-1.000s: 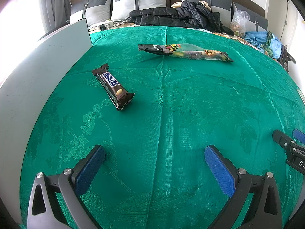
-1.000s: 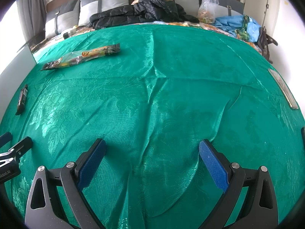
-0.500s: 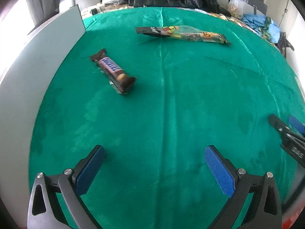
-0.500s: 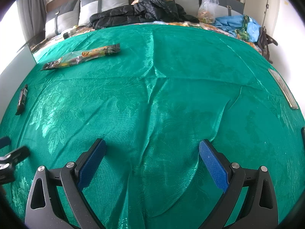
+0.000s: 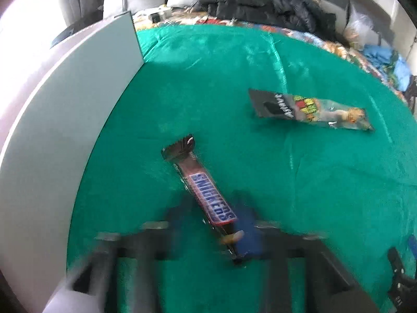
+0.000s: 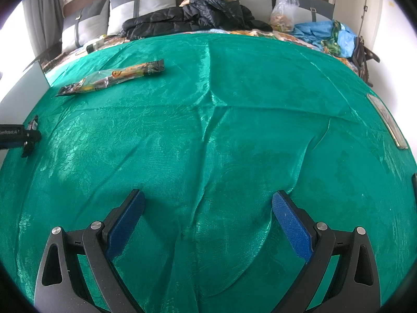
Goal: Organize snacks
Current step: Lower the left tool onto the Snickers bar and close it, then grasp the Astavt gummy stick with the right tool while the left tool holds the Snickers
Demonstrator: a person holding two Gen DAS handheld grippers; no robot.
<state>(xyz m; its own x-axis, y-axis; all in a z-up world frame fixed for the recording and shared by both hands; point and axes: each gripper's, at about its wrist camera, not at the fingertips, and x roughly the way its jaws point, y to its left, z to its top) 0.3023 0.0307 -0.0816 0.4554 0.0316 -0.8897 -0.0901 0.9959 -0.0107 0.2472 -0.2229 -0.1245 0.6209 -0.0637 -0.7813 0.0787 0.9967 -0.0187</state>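
A brown Snickers bar (image 5: 206, 190) lies slantwise on the green cloth (image 5: 260, 169) in the left wrist view. My left gripper (image 5: 211, 216) is blurred and its jaws are closing, with the bar's near end between them. The right pad (image 5: 247, 234) is at the wrapper, while a strip of cloth shows between the left pad (image 5: 178, 216) and the bar. A long clear snack packet (image 5: 310, 109) lies farther off to the right, also visible as the packet (image 6: 112, 78) in the right wrist view. My right gripper (image 6: 207, 208) stands open over bare cloth.
A pale upright panel (image 5: 65, 130) borders the cloth on the left. A black jacket (image 6: 198, 13), pillows and bags lie at the far end. A flat slim object (image 6: 388, 122) rests at the right edge. The left gripper's body (image 6: 15, 137) shows at the right view's left edge.
My left gripper has moved forward over the Snickers bar and its jaws have come much closer together around the bar's near end. The right gripper has kept still and open.
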